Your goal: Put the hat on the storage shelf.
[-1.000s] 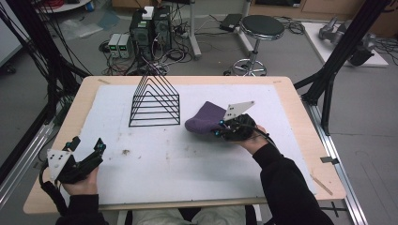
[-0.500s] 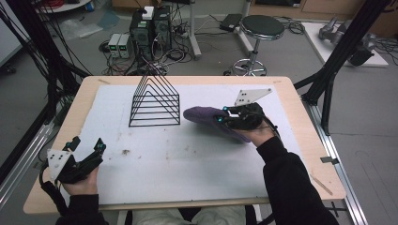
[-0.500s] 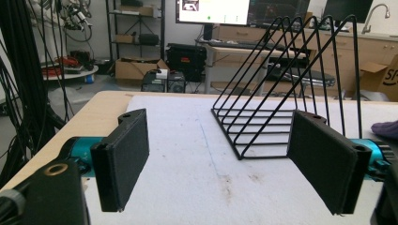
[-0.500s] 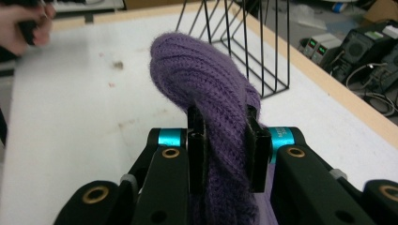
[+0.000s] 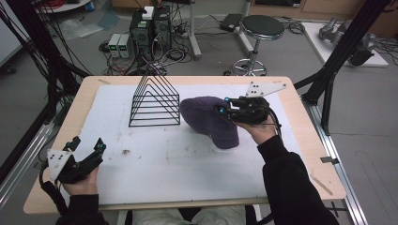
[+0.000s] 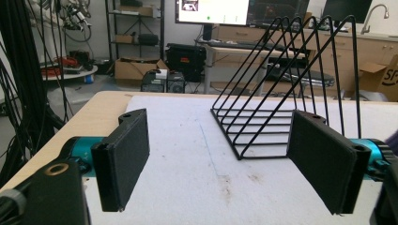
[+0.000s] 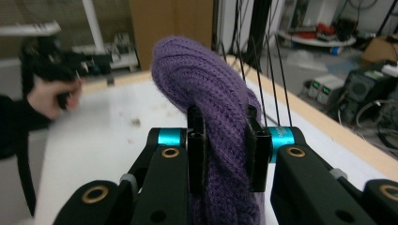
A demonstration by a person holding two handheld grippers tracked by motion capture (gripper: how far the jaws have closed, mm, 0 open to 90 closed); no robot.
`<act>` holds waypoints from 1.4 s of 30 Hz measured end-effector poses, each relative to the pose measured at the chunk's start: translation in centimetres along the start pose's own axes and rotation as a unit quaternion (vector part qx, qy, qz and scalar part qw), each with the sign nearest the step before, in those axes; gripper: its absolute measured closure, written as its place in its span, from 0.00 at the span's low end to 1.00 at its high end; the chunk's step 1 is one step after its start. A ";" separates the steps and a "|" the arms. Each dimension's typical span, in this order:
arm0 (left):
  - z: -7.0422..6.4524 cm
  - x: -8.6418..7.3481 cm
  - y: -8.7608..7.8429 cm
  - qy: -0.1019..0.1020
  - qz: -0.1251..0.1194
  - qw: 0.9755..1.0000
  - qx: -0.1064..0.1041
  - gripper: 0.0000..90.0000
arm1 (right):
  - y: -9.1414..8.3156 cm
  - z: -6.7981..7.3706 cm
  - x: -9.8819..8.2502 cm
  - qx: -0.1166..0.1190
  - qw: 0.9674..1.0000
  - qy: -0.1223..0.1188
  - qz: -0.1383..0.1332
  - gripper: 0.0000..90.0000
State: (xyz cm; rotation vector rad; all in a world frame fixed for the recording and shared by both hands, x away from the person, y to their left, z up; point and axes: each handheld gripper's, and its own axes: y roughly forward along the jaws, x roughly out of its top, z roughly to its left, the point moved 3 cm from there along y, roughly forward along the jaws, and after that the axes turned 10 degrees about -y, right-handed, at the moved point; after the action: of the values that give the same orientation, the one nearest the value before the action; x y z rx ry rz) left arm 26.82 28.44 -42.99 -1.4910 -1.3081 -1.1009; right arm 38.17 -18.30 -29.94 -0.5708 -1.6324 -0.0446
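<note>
The desk [image 5: 307, 140] carried a white mat [image 5: 155, 159] over most of its wooden top, with a few dark specks on the mat near its middle. Toward the far edge, left of centre, stood a black wire rack [image 5: 155, 104] of triangular frames, upright on the mat; in the left gripper view the same wire rack [image 6: 286, 79] rose just beyond the jaws.

Just right of the rack, near the middle of the far half of the desk, was a purple knitted beanie [image 5: 211, 121]. Part of it hung lifted off the mat, its lower end drooping toward the near side. The right gripper [image 5: 224, 110] was clenched on it: in the right gripper view the two pads pinched a thick fold of the beanie [image 7: 206, 89], the knit bulging above and below them. The right hand [image 5: 257, 129] held that gripper from the right, sleeve trailing to the near edge.

The left gripper [image 5: 87, 145] sat at the near-left corner of the desk, resting in the left hand [image 5: 80, 183], well apart from the beanie. Its jaws stood released and wide, with nothing between the pads [image 6: 123, 154].
</note>
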 end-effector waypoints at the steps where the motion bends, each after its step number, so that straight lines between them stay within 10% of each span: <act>1: 0.0 0.0 0.0 0.000 0.000 1.000 0.000 0.24 | -0.1 0.0 0.2 0.001 1.000 0.002 -0.010 0.84; 20: -0.1 0.0 0.1 0.000 -0.002 1.000 -0.008 0.24 | -2.0 0.1 3.6 0.032 0.985 0.028 -0.170 0.84; 26: -1.0 0.8 0.4 0.003 -0.009 0.998 -0.060 0.24 | -1.9 0.2 3.8 0.038 0.982 0.029 -0.184 0.83; 37: -5.0 1.8 2.6 0.031 0.040 0.977 -0.207 0.20 | -0.8 0.7 5.4 0.055 0.982 0.020 -0.179 0.83; 42: -6.4 1.9 4.0 0.036 0.071 0.961 -0.265 0.24 | -0.4 1.1 6.1 0.063 0.981 0.020 -0.185 0.83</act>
State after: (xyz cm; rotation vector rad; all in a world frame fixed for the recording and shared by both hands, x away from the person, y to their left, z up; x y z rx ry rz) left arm 30.40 22.38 -39.69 -1.8737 -0.8715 -1.4693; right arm 36.83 -16.23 -24.26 -0.1637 -1.6700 -0.2235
